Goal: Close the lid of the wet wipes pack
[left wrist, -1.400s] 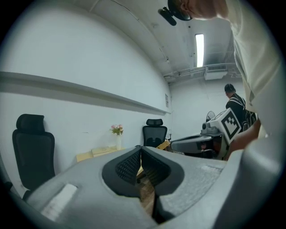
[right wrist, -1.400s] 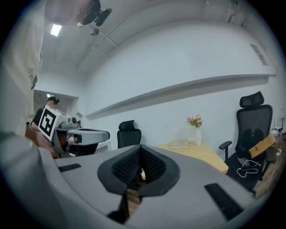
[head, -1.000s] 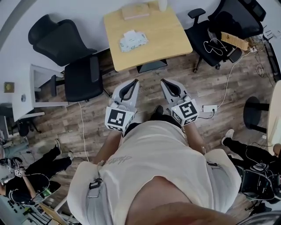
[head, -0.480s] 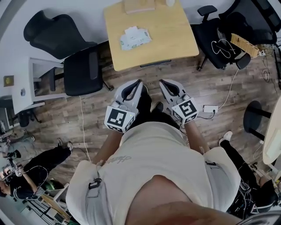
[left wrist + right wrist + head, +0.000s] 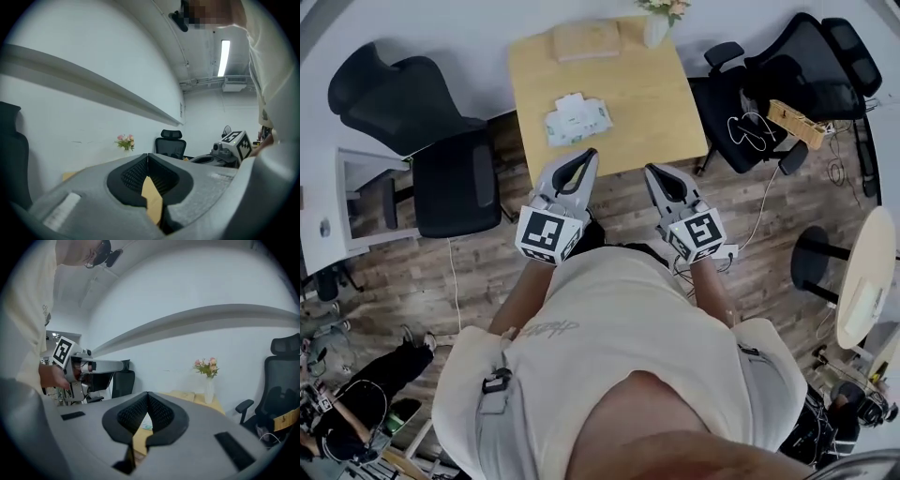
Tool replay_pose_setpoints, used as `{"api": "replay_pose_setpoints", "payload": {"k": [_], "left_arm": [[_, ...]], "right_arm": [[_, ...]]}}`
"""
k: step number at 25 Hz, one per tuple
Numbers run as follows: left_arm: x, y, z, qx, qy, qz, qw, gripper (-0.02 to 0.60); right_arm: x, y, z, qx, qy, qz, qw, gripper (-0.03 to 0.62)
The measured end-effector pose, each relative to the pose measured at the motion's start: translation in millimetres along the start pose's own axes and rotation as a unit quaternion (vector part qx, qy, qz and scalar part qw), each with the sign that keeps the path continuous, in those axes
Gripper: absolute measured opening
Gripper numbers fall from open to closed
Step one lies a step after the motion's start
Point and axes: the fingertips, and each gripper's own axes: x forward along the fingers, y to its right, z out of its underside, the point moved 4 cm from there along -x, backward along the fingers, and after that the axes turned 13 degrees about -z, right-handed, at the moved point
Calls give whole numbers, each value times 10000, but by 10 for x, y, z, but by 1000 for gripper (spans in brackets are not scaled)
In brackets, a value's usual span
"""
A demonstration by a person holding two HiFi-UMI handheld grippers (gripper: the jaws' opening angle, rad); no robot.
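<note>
The wet wipes pack point(image 5: 577, 118), white with pale green print, lies on the wooden table point(image 5: 647, 103) left of its middle. A white flap shows on its top; whether the lid is up is too small to tell. My left gripper point(image 5: 588, 154) is shut with nothing in it, its tips over the table's near edge, short of the pack. Just off that near edge hangs my right gripper point(image 5: 650, 171), also shut and empty. In the left gripper view the jaws point(image 5: 148, 155) meet. In the right gripper view the jaws point(image 5: 148, 393) meet too, and the pack point(image 5: 146, 425) peeks through below them.
A flat wooden box point(image 5: 586, 39) and a vase of flowers point(image 5: 656, 23) stand at the table's far edge. Black office chairs flank the table at left point(image 5: 450, 178) and right point(image 5: 750, 94). A round white table point(image 5: 862, 272) is far right, and cables lie on the floor.
The person has stepped toward the table, so it now lies just ahead of both grippers. Both grippers stayed shut and level.
</note>
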Motion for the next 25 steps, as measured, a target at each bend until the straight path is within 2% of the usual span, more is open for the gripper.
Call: {"api": "replay_pose_setpoints", "payload": {"k": [4, 9, 17, 21, 25], "left_arm": [[217, -390, 74, 262, -125, 52, 9996, 15], [414, -942, 257, 227, -258, -27, 9994, 16], [545, -1429, 318, -89, -264, -519, 9983, 15], [486, -1578, 386, -136, -418, -825, 9956, 17], [453, -1673, 371, -121, -484, -1219, 9913, 15]], "right_arm": [[440, 162, -157, 66, 69, 161, 9998, 2], [994, 300, -310, 128, 236, 160, 9995, 2], [1571, 475, -319, 192, 26, -131, 9997, 2], [1782, 684, -368, -124, -90, -222, 9996, 2], [1922, 934, -474, -36, 68, -407, 9991, 2]]}}
